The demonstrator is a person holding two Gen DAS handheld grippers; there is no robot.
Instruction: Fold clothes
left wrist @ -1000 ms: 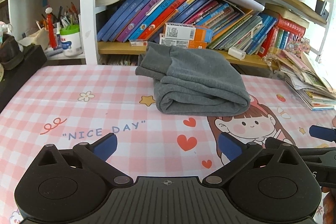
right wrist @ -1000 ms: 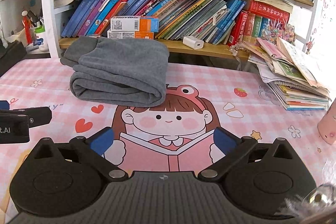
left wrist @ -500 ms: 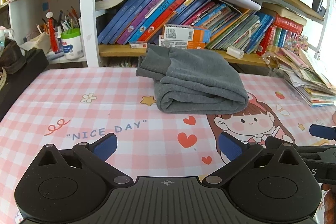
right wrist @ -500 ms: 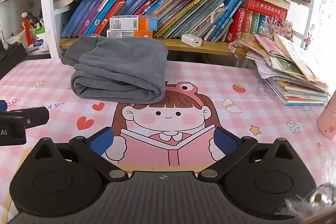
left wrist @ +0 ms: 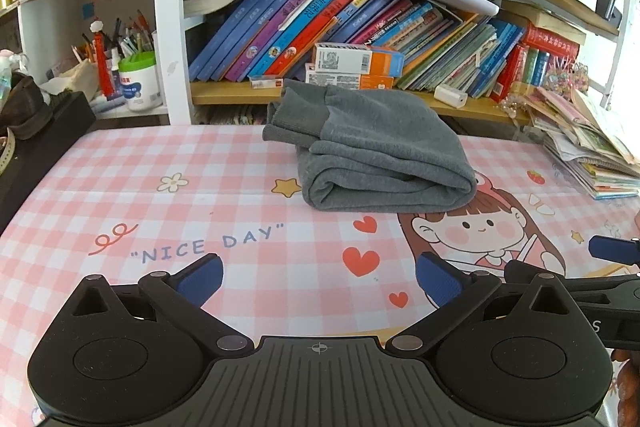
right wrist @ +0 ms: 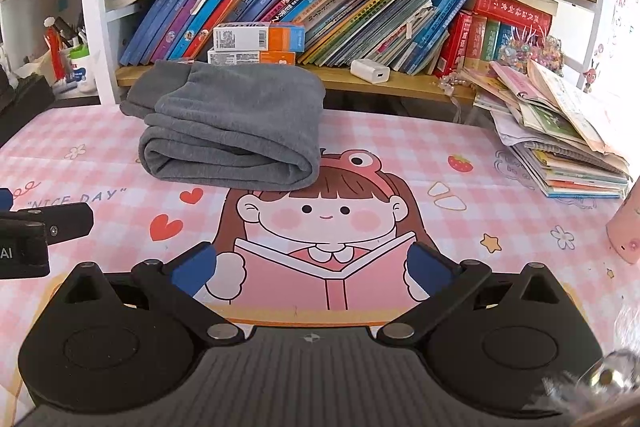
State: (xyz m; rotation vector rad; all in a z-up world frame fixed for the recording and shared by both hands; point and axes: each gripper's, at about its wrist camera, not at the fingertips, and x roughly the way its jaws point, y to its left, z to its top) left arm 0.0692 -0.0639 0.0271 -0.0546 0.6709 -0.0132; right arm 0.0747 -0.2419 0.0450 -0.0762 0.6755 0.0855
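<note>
Already folded into a thick bundle, the grey fleece garment [left wrist: 380,155] lies on the pink checked tablecloth [left wrist: 120,187], just in front of the wooden bookshelf ledge [left wrist: 224,93], its rolled edge touching the printed cartoon girl's hair [right wrist: 320,179]. One ribbed cuff or hem sticks out at the bundle's far left corner.

Left gripper [left wrist: 319,277]: blue-padded fingers spread wide, nothing between them, held low over the cloth well short of the garment. Right gripper [right wrist: 312,265]: likewise spread and empty, over the girl's open book, also short of the garment.

Judgement: folding looks finished or nearly so; at most a tidy of the protruding cuff remains.

Risks:
- Pinching only the top layer would peel the bundle open, since the layers sit loose.
- Pushing toward the shelf could slide the garment against the ledge and rumple it.
- A low finger could catch the tablecloth and drag it, garment included.
- The stack of paper booklets [right wrist: 560,143], right of the garment, could be knocked by a wide right sweep.
</note>
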